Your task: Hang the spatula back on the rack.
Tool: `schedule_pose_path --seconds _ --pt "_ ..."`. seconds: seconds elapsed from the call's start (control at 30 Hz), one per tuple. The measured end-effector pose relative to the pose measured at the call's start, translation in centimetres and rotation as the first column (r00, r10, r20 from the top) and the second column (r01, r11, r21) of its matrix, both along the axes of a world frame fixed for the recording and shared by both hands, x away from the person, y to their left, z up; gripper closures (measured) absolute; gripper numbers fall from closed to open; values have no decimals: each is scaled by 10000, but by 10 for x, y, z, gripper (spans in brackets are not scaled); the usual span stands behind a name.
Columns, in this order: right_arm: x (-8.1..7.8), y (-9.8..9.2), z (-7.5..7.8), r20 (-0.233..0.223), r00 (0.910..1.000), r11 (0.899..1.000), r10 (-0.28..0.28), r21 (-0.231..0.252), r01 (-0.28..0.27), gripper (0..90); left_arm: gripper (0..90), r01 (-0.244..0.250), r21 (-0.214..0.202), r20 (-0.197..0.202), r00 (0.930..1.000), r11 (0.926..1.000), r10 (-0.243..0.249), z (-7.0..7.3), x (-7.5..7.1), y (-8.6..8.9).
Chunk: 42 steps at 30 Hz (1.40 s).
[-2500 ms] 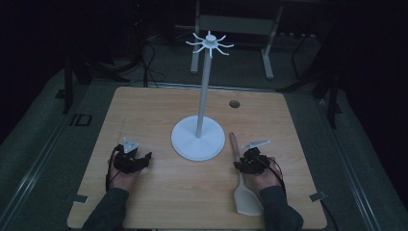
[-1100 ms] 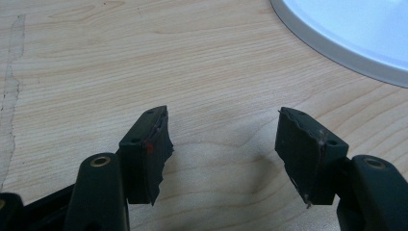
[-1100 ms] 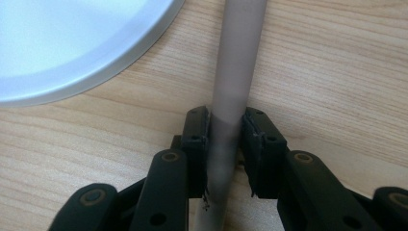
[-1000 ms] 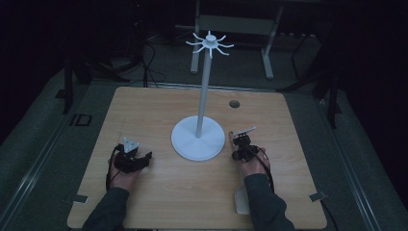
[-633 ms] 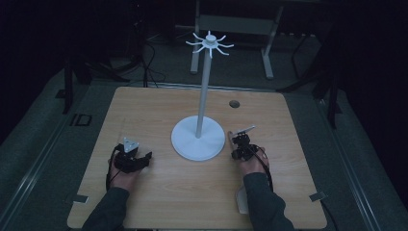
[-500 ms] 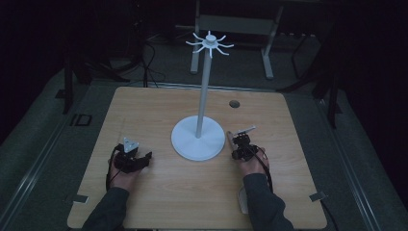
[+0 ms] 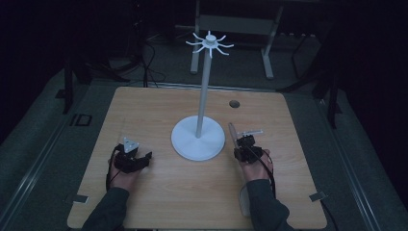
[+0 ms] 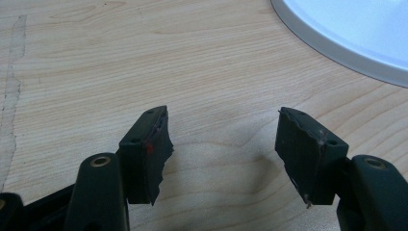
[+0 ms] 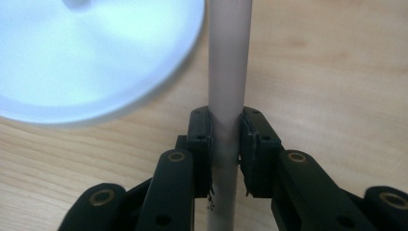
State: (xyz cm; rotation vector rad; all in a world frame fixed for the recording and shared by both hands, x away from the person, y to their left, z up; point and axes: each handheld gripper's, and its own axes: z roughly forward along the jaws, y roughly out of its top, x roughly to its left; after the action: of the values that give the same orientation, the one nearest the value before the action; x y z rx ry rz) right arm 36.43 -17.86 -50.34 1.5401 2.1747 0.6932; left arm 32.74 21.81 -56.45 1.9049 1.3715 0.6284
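Wood table (image 7: 159, 115) roomy; right gripper (image 9: 225, 144) clamps spatula handle (image 9: 227, 72) beside stand base (image 9: 91, 62).

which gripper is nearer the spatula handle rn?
Right. The right gripper is shut on the spatula handle, beside the white stand's base. The left gripper sits open across that base, holding nothing.

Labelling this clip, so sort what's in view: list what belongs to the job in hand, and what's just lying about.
In use:
- spatula, its handle clamped in the right gripper
- white hook stand, beside it, likely where it goes

Idle:
- left gripper, jaws open, holding nothing
- round hole in the table
- frame behind the table
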Motion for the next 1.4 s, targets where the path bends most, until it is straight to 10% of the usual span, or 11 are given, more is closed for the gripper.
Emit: schedule_pose_path --seconds 0.47,1.4 --pt "-29 -7 26 2768 9584 9956 702 409 -847 759 370 -42 -14 17 10000 10000 42 0 0 0" --pt "-52 1 73 5115 8479 9674 1390 1130 -2267 759 371 -9 11 26 10000 10000 9 0 0 0"
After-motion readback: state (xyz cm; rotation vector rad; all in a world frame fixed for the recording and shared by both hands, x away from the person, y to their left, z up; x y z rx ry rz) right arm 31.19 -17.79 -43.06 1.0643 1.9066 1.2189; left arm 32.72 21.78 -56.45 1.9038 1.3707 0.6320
